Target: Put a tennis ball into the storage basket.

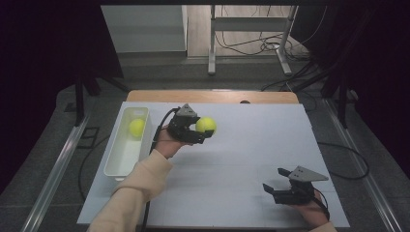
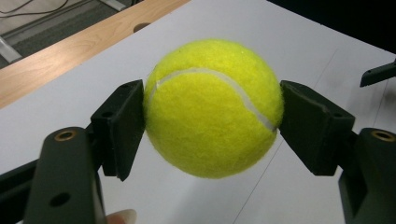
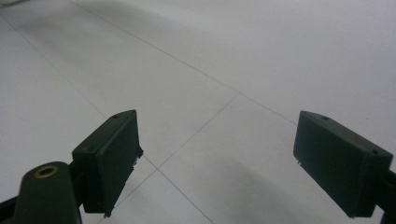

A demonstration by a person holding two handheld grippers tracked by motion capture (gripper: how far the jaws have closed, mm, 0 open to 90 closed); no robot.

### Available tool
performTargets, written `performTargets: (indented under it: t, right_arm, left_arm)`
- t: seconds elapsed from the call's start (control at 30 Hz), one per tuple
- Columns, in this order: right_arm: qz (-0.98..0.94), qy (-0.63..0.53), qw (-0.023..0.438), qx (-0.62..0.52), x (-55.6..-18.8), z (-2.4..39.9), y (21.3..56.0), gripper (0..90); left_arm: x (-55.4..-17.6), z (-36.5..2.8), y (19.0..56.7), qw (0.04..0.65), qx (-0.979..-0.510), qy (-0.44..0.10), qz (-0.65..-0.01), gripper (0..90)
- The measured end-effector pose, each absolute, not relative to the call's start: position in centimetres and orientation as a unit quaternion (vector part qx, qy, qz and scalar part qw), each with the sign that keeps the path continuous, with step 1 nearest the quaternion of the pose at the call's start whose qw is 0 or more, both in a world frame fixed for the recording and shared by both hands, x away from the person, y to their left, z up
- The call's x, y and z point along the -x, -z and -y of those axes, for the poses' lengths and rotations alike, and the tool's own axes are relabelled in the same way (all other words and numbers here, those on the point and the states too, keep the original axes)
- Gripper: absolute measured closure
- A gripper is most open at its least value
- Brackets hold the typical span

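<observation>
From above, I see my left gripper [image 1: 205,129] at frame centre clamping a ball [image 1: 206,125] over the table [image 1: 251,145]; another ball [image 1: 137,127] lies in the bin [image 1: 116,162] left. Left gripper view: pads [image 2: 122,126] squeeze the ball [image 2: 214,108]. Right gripper view: my right gripper [image 3: 219,161] gapes wide, holding nothing.

I see the tennis ball [image 1: 206,125] lifted clear of the desk [image 1: 251,145], towards its far left part, clamped on both sides by my left gripper's [image 1: 200,131] fingers [image 2: 122,126]. It is bright yellow-green and fuzzy, round and undented, with a curved white seam running across its upper face.
</observation>
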State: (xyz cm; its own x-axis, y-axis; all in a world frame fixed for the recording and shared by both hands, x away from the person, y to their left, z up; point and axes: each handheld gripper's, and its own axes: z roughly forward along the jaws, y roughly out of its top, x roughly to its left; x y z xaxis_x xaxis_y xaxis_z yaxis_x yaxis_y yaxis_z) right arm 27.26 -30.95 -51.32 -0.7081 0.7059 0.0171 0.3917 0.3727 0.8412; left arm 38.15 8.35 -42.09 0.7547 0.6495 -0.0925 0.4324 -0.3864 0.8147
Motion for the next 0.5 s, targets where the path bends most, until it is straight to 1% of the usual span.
performTargets:
  t: [0.5]
  right_arm:
    - [-0.809, -0.445, 0.176, -0.340, -27.3, 30.9, 51.3, 15.1]
  left_arm:
    - [-37.6, -9.7, 41.5, 0.448, -0.817, -0.128, -0.340, 26.6]
